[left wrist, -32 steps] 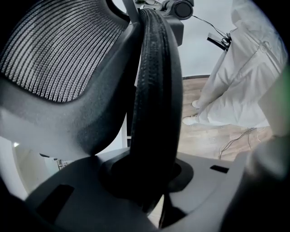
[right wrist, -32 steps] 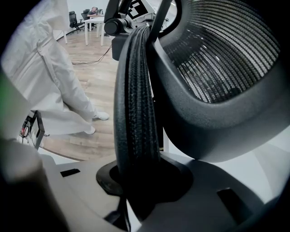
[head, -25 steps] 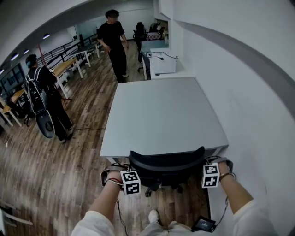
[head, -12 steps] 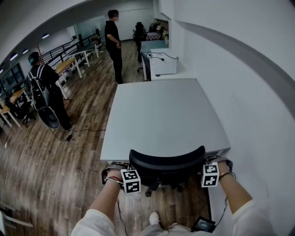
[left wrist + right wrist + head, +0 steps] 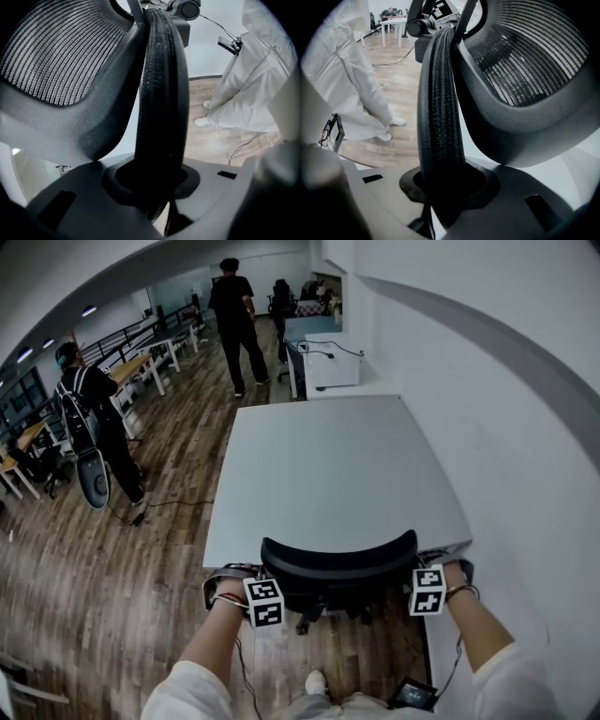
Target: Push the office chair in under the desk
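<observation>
The black mesh-backed office chair (image 5: pixel 337 568) stands with its backrest right at the near edge of the pale grey rectangular tabletop (image 5: pixel 337 456). Its seat appears to be already beneath, so the push looks nearly done, with perhaps only a last nudge and the release left. The left tool (image 5: pixel 157 187) and the right tool (image 5: pixel 443 187) are each clamped on the backrest's padded rim, one at either side, and both white-sleeved forearms reach forward toward that near edge.
</observation>
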